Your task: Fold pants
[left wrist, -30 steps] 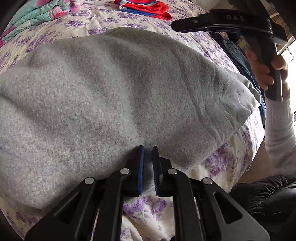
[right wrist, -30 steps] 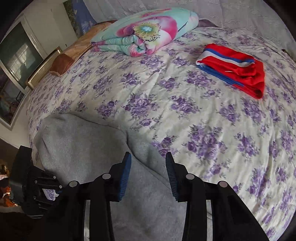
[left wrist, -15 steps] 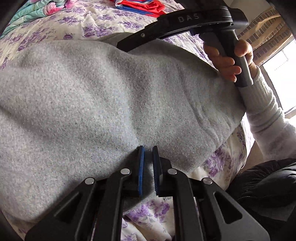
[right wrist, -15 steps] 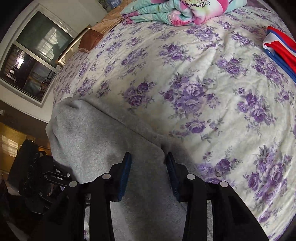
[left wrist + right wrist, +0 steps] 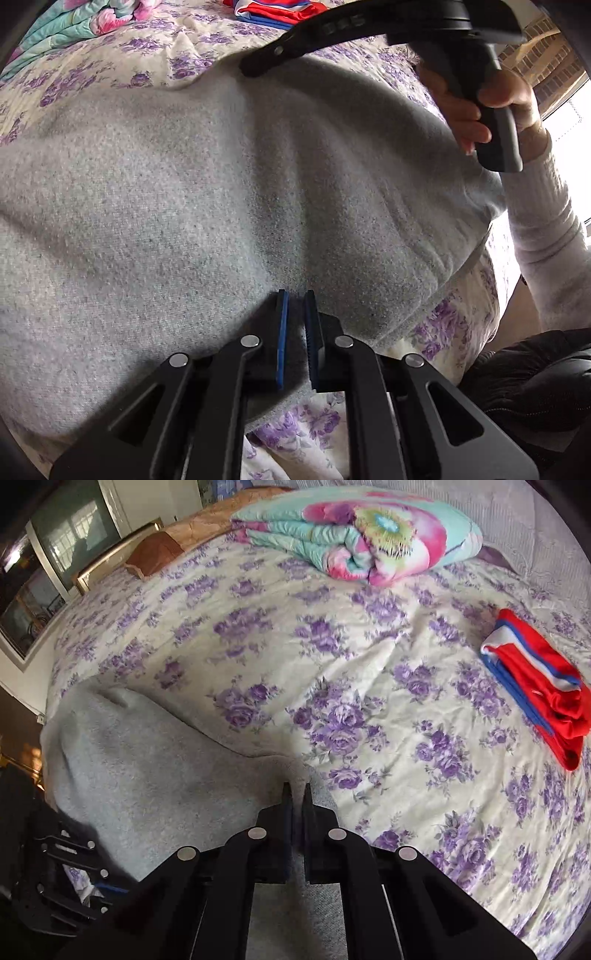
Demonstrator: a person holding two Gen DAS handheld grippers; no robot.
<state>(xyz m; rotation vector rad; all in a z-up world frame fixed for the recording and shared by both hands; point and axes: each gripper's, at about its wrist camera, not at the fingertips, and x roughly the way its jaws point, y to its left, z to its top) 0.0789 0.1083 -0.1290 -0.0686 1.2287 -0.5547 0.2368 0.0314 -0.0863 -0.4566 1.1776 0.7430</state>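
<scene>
The left gripper (image 5: 294,339) is clamped on the near hem of the grey fleece pants (image 5: 207,206), with a thin fold of cloth between its blue pads. The right gripper (image 5: 296,812) has its jaws brought together on the far edge of the same pants (image 5: 147,760); in its own view grey cloth sits in the narrow slit between the fingers, so it seems pinched.

From the left gripper outward, the pants spread wide across the floral bedsheet (image 5: 110,74), and the person's right hand (image 5: 480,110) holds its tool at the far side of the garment. Beyond the right gripper lie a folded red and blue garment (image 5: 535,694) and a rolled flowered quilt (image 5: 362,535), both well apart.

The fabric looks thick, soft and limp, and probably not slippery. I judge it will sag between two holds, so gripping at edges or corners, through all layers, should carry it best.
</scene>
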